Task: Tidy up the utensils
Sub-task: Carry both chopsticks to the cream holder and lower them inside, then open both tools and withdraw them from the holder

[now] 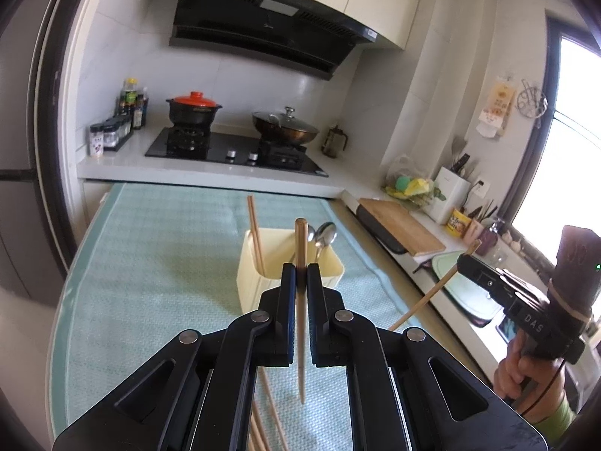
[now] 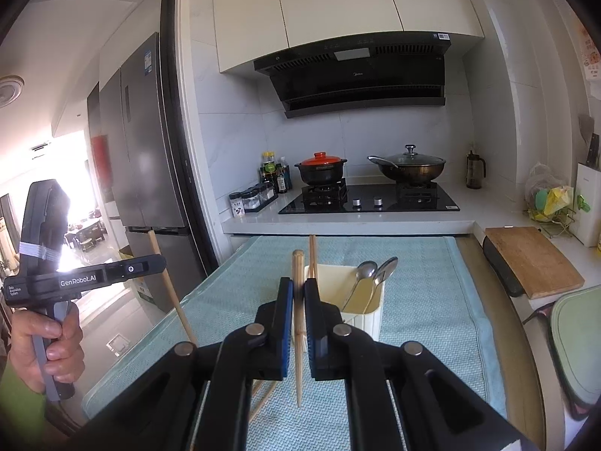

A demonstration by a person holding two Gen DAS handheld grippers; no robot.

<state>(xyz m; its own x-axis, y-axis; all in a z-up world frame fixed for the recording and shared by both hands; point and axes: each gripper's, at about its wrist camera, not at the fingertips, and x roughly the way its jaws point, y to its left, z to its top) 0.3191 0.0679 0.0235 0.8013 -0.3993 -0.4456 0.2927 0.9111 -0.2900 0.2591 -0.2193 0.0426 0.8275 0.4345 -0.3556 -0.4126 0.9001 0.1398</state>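
Note:
In the left wrist view my left gripper (image 1: 300, 267) is shut on a wooden chopstick (image 1: 300, 236), held upright above the teal mat (image 1: 150, 263). Just behind it stands a cream utensil holder (image 1: 255, 282) with two spoons (image 1: 325, 233) and a pair of chopsticks (image 1: 254, 233) in it. My right gripper (image 2: 298, 282) is likewise shut on an upright chopstick (image 2: 298, 263), in front of the holder (image 2: 373, 319) and its spoons (image 2: 366, 272). Each gripper shows in the other's view, the right gripper (image 1: 461, 261) and the left gripper (image 2: 163, 261). More chopsticks (image 2: 263, 394) lie loose on the mat below.
Behind the mat is a counter with a stove (image 1: 233, 150), a red-lidded pot (image 1: 193, 107) and a wok (image 1: 285, 127). A wooden cutting board (image 2: 533, 259), a knife block (image 1: 450, 191) and a sink edge line the right side. A fridge (image 2: 150, 150) stands at the left.

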